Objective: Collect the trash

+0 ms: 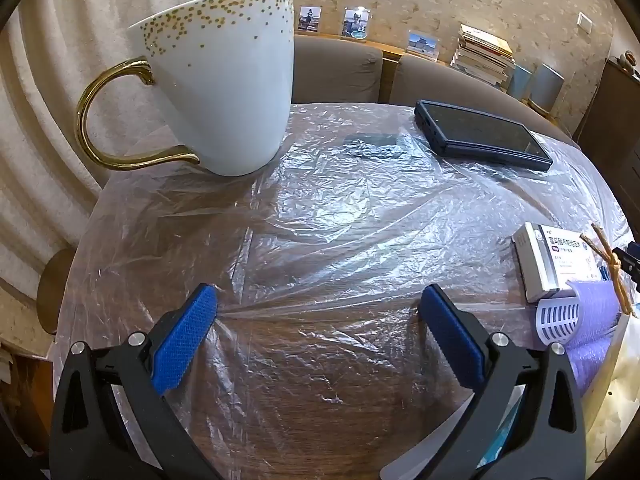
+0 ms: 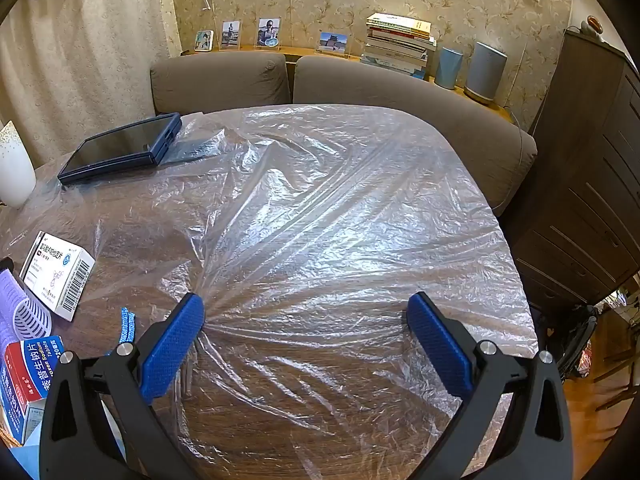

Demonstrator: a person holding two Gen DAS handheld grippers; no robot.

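Both the left hand-held gripper (image 1: 318, 302) and right hand-held gripper (image 2: 306, 310) hover spread wide over crinkled clear plastic sheet (image 2: 340, 216) covering the bench (image 1: 320, 408), holding nothing.

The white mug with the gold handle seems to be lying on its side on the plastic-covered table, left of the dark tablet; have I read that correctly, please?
Not quite: the mug stands upright, not on its side. The left wrist view shows its base on the plastic sheet and its rim at the top. It is indeed on the covered table, left of the dark tablet.

Open left tool (image 1: 320, 304) presses crinkled plastic sheet (image 1: 340, 208) near mug (image 1: 224, 92).
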